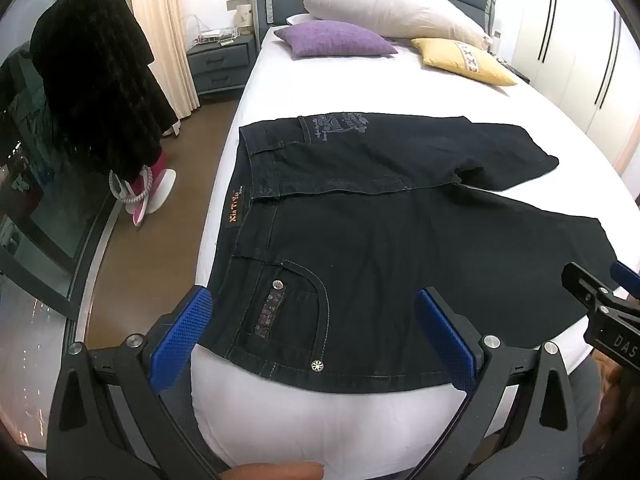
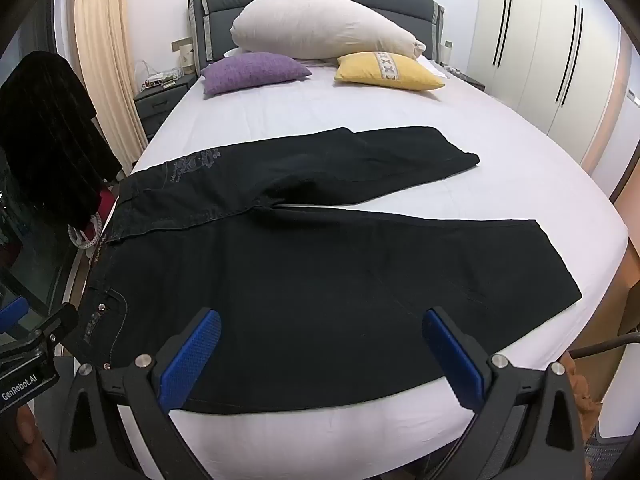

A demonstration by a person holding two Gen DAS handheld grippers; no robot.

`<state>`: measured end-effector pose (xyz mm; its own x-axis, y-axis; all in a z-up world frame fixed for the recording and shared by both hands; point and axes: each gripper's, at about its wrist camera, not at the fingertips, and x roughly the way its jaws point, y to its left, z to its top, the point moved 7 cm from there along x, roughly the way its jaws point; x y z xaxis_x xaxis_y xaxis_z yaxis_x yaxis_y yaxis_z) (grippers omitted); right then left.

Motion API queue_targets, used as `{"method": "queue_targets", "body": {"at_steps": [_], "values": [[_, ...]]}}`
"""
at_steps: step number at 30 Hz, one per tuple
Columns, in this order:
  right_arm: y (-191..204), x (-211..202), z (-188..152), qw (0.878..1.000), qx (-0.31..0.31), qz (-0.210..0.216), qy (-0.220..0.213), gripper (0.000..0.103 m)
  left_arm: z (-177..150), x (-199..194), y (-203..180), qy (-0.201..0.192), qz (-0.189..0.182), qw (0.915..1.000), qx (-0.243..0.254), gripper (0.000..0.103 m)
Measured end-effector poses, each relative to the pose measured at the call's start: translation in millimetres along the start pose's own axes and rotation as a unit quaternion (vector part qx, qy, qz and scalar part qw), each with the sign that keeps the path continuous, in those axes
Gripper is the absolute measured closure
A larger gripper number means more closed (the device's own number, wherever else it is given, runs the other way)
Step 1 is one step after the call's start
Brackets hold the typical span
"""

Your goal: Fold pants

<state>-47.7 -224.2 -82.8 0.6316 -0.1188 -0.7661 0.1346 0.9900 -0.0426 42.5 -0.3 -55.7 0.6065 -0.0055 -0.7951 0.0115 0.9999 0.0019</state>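
Note:
Dark denim pants [image 1: 380,220] lie flat across the white bed [image 1: 320,76], waistband toward the left edge, both legs spread apart to the right. My left gripper [image 1: 316,320] hangs open above the near hip pocket, blue pads [image 1: 184,332] wide apart, nothing between them. My right gripper [image 2: 320,340] is open over the near leg of the pants [image 2: 320,272], touching nothing. The right gripper's tip [image 1: 600,300] shows at the right edge of the left wrist view. Part of the left gripper [image 2: 32,352] shows at the left edge of the right wrist view.
A large white pillow [image 2: 320,24], a purple cushion [image 2: 252,72] and a yellow cushion [image 2: 388,70] lie at the headboard. A nightstand [image 1: 220,64] and a dark garment on a stand [image 1: 92,80] are left of the bed. Wardrobe doors [image 2: 540,52] line the right wall.

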Motion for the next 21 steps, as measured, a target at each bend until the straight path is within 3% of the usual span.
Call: {"method": "queue_targets", "body": {"at_steps": [21], "values": [[0.2,2.0,-2.3,1.0,-0.001,-0.002,0.005,0.0,-2.4,0.8,4.0,0.0,-0.002,1.0,0.001,0.0]]}}
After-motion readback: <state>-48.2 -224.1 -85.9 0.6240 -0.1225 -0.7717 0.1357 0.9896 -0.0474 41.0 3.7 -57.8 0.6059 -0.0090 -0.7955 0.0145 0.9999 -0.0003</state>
